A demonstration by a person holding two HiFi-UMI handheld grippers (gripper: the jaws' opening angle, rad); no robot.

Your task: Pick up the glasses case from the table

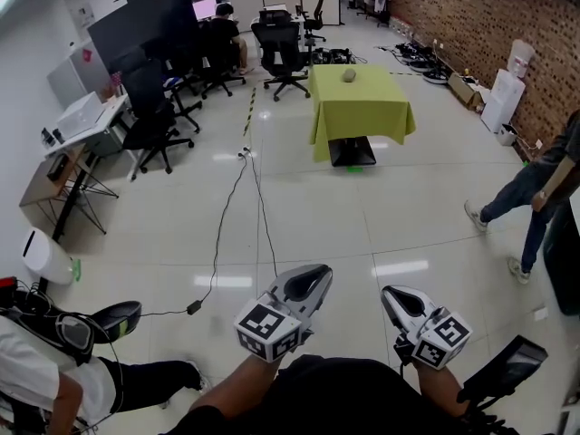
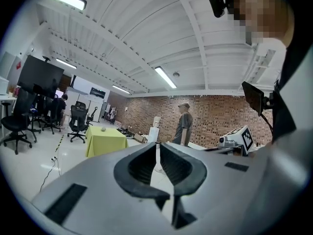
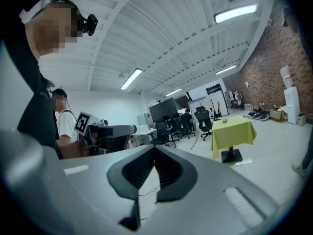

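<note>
it was an open-plan office doubling as a lab: rolling office chairs (image 1: pixel 281 57) at desks (image 1: pixel 43 181), a big dark screen (image 1: pixel 145 25), a brick wall (image 1: pixel 471 25), a glossy tiled floor (image 1: pixel 362 216) with trailing cables (image 1: pixel 217 243), strip lights (image 2: pixel 165 77) overhead.

Glasses case (image 1: pixel 349 75) on table (image 1: pixel 362 120), office chairs (image 1: pixel 281 51) left, person (image 1: pixel 535 193) right

Two pale grey wedge-nosed shells, left gripper (image 1: pixel 313 277) and right gripper (image 1: pixel 395 297), black ribbed pads (image 2: pixel 139 164) lining the jaws, a white cube (image 1: pixel 267 329) of black square markers (one per gripper), black top (image 1: pixel 335 397), black head camera (image 2: pixel 217 4)
</note>
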